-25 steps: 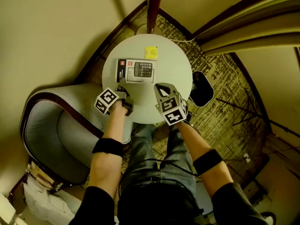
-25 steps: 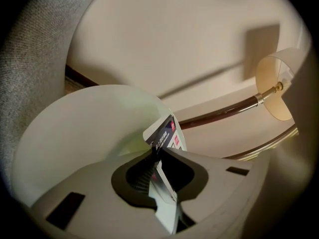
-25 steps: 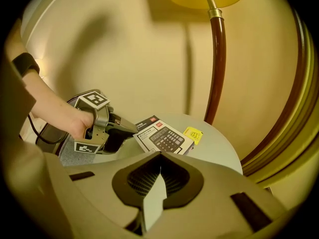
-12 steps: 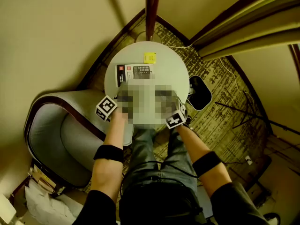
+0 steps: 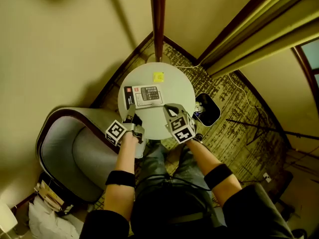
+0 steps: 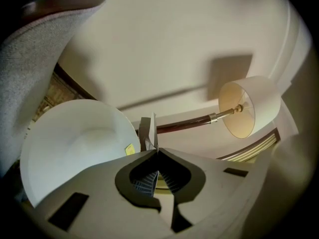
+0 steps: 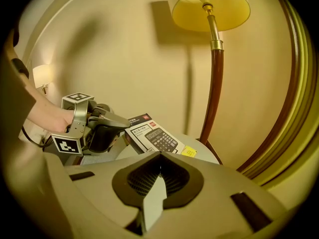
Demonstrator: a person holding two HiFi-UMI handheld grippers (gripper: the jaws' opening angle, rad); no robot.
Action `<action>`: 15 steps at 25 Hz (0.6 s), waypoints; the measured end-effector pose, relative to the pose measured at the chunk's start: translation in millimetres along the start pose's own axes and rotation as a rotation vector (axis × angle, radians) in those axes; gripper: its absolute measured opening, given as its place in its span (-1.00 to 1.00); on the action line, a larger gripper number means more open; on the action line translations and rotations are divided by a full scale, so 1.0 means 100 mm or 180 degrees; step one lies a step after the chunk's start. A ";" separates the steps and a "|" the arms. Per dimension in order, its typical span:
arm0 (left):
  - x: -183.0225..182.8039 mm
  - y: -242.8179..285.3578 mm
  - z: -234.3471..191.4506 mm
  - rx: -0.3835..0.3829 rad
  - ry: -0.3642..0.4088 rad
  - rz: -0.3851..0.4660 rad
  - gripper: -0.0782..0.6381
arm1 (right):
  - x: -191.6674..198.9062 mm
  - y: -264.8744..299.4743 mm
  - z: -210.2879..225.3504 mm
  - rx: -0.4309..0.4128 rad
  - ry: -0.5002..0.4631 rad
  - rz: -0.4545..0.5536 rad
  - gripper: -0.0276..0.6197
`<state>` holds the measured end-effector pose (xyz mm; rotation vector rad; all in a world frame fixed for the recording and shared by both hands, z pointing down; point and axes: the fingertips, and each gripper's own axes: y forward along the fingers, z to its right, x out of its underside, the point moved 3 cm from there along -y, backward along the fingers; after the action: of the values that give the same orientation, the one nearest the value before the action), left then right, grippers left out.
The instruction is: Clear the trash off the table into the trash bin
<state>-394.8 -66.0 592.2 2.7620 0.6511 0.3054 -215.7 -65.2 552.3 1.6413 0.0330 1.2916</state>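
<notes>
While the left gripper [image 5: 130, 113] clamps the calculator box [image 5: 144, 95] by its near corner, the trash bin [image 5: 206, 109] lies at its 4 o'clock.
The box runs 9-to-3 over the tabletop [image 5: 177, 89]; the right gripper [image 5: 168, 107], closed and empty, is nearer the bin.

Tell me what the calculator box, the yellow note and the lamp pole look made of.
The calculator box looks like printed cardboard, thin and sharp-edged. The yellow note: matte paper, lying flat. The lamp pole: glossy red-brown, varnished wood or lacquered metal; unclear which.
</notes>
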 end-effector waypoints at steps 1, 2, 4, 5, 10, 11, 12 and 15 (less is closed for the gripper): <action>0.02 -0.09 0.09 0.0021 -0.0009 0.0018 -0.78 | -0.04 -0.09 -0.02 0.0000 0.0004 0.0025 -0.91; 0.05 -0.16 0.19 0.0045 -0.0018 0.0031 -0.78 | -0.07 -0.19 -0.03 0.0003 0.0014 0.0055 -0.91; 0.12 -0.25 0.40 0.0102 -0.0021 0.0034 -0.78 | -0.14 -0.37 -0.01 0.0026 0.0040 0.0124 -0.91; 0.15 -0.28 0.50 0.0132 -0.0013 0.0025 -0.78 | -0.17 -0.46 0.01 0.0043 0.0053 0.0160 -0.91; 0.29 -0.43 0.78 0.0172 0.0010 -0.0056 -0.78 | -0.29 -0.80 0.06 0.0149 0.0128 0.0298 -0.91; 0.34 -0.43 0.80 0.0175 0.0026 -0.0099 -0.78 | -0.27 -0.87 0.10 0.0189 0.0150 0.0316 -0.91; 0.40 -0.42 0.83 0.0176 0.0056 -0.0152 -0.78 | -0.24 -0.94 0.15 0.0235 0.0174 0.0330 -0.91; 0.61 -0.30 0.91 0.0186 0.0171 -0.0357 -0.78 | -0.09 -1.15 0.39 0.0418 0.0296 0.0358 -0.91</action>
<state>-329.0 -32.3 505.5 2.7674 0.8378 0.3421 -131.2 -39.2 468.0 1.7131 0.0845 1.4777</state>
